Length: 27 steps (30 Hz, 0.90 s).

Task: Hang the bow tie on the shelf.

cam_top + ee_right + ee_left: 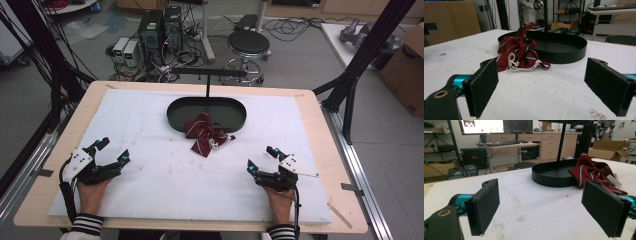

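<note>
High view first: we are holding our left gripper low over the near left part of the white mat, its jaws standing wide apart with nothing between them. Our right gripper is resting at the near right of the mat, jaws likewise spread wide and gripping nothing. Both grippers are pointing inward toward the middle of the table.

Between and beyond them, well apart from either gripper, a dark red striped bow tie is lying on the mat, its far edge draped over the near rim of a black oval tray. A thin black post is rising from the tray and carrying a crossbar.

Left gripper view: we are looking along two black padded jaws, spread wide, toward the tray and the bow tie at its right side.

Right gripper view: the jaws are again standing far apart, and the bow tie is lying ahead of them against the tray, with a white looped cord trailing from it onto the mat.
</note>
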Motion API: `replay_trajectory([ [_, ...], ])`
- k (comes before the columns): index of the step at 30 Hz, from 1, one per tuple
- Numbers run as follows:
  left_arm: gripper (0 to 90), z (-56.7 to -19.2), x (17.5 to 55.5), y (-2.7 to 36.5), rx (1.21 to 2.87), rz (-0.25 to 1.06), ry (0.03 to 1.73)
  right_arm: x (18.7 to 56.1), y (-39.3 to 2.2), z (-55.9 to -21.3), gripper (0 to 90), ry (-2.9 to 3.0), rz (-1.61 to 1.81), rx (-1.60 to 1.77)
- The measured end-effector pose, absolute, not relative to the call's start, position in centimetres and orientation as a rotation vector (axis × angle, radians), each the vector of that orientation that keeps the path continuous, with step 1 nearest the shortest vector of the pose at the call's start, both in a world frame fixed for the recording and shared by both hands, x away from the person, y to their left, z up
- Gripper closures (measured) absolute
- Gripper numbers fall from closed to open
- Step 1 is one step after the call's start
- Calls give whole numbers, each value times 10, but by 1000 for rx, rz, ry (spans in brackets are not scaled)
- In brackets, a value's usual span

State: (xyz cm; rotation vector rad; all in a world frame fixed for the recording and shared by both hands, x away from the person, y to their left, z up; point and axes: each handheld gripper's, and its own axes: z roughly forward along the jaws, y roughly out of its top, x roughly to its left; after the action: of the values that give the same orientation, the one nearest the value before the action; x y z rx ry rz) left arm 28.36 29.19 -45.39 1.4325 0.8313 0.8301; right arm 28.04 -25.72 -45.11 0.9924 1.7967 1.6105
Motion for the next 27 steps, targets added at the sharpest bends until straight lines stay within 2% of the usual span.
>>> replay_trajectory([
  [27,155,-454,284,293,1418,822,844,280,-253,-451,111,1801,1552,977],
])
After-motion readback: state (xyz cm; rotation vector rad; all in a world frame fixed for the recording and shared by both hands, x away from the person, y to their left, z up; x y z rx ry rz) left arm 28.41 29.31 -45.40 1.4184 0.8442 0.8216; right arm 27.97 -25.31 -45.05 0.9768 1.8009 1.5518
